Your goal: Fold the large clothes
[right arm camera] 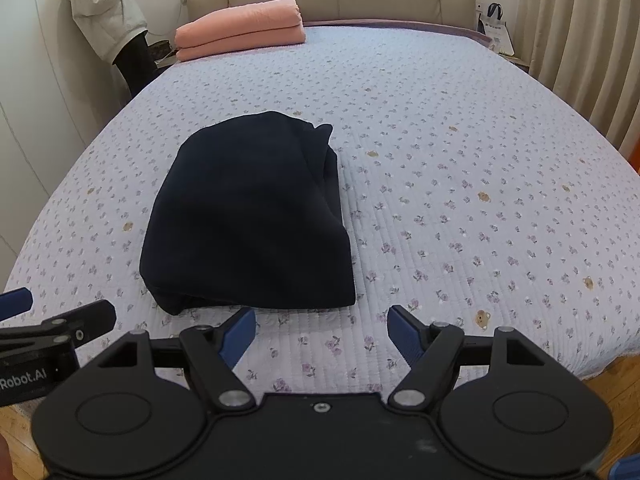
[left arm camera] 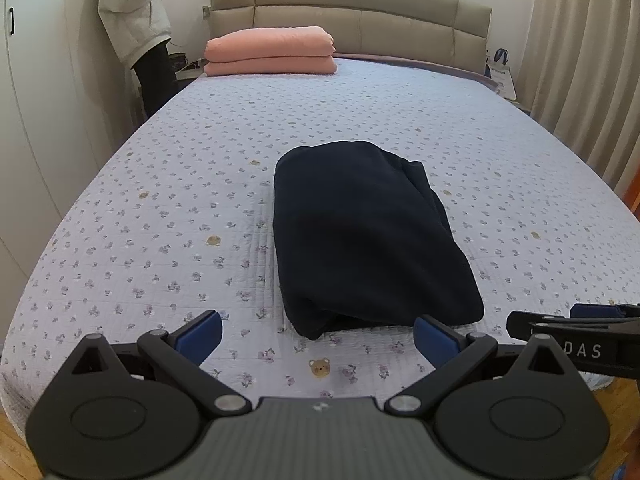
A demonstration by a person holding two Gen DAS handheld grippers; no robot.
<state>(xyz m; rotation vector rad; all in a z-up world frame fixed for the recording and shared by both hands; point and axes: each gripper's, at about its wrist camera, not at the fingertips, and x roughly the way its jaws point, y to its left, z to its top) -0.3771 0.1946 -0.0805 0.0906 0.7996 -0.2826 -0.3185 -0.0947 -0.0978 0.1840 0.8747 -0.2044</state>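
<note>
A dark navy garment (left arm camera: 368,236) lies folded into a thick oblong bundle on the flowered bed cover (left arm camera: 160,208), its near end close to the foot of the bed. My left gripper (left arm camera: 318,338) hovers over the foot edge just short of that near end, open, with nothing between its blue pads (left arm camera: 204,330). In the right wrist view the same garment (right arm camera: 252,216) lies ahead and to the left. My right gripper (right arm camera: 322,334) stands open beside the bundle's near right corner, touching nothing. Each gripper shows at the edge of the other's view.
Folded pink bedding (left arm camera: 270,52) is stacked at the head of the bed against the padded headboard (left arm camera: 360,12). A person in a white hoodie (left arm camera: 132,12) stands by the wall at the far left. Curtains (left arm camera: 592,60) hang on the right; wooden floor lies below the bed's foot.
</note>
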